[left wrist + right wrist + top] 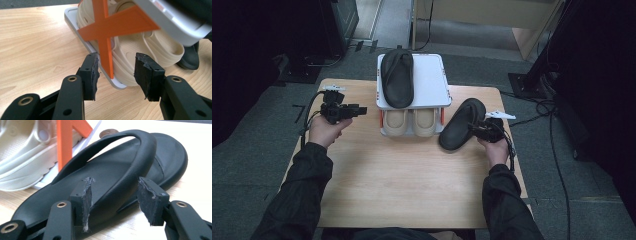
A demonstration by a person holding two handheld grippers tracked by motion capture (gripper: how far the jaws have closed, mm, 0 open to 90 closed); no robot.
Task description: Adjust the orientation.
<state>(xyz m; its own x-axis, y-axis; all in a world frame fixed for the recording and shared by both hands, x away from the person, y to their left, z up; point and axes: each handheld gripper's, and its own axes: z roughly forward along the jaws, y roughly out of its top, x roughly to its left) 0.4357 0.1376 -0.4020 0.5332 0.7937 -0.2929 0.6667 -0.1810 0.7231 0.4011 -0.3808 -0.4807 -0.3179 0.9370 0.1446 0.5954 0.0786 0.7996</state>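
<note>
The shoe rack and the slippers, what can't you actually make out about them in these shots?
- Cream slippers: in the high view the rack's top shelf covers most of them.
- Black slipper on the table: in the right gripper view its heel end is cut off by the frame's edge.

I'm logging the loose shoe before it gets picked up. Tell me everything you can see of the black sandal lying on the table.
The black sandal is a matte, rubbery-looking slide with one broad arched strap over a smooth footbed. It lies sole-down and diagonal on the wooden table, right of the white rack, one end near the rack's base. The right claw is open, its jaws either side of the strap, not closed on it.
</note>
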